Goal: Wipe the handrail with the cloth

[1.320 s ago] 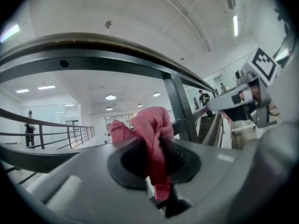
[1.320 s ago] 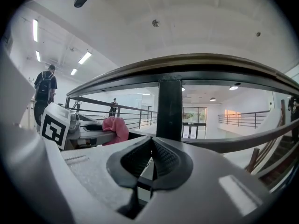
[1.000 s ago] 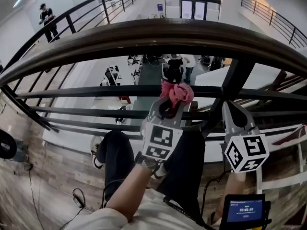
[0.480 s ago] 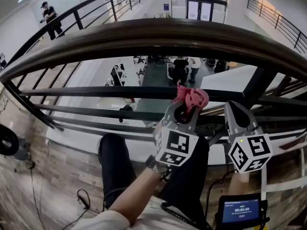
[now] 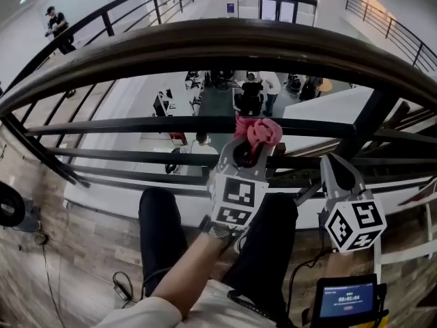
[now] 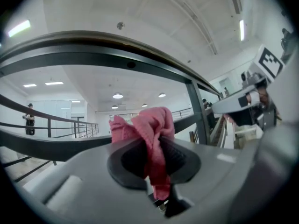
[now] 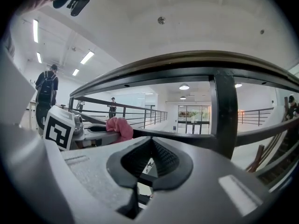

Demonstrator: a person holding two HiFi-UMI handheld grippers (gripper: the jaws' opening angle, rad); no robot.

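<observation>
Overlooking an atrium, the dark handrail (image 5: pixel 225 43) arcs above the left gripper (image 5: pixel 247 152), clamped mid-wad on a pink cloth (image 5: pixel 259 132) that looks soft, light and pliable, while the right gripper (image 5: pixel 332 164) sits closed and empty.

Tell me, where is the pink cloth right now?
The pink cloth is pinched by the left gripper, near the middle of the head view. It sits below the wooden handrail, in front of a black bar.

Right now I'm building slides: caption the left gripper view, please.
Pink cloth pinched in the left tongs, held beneath the dark handrail.
</observation>
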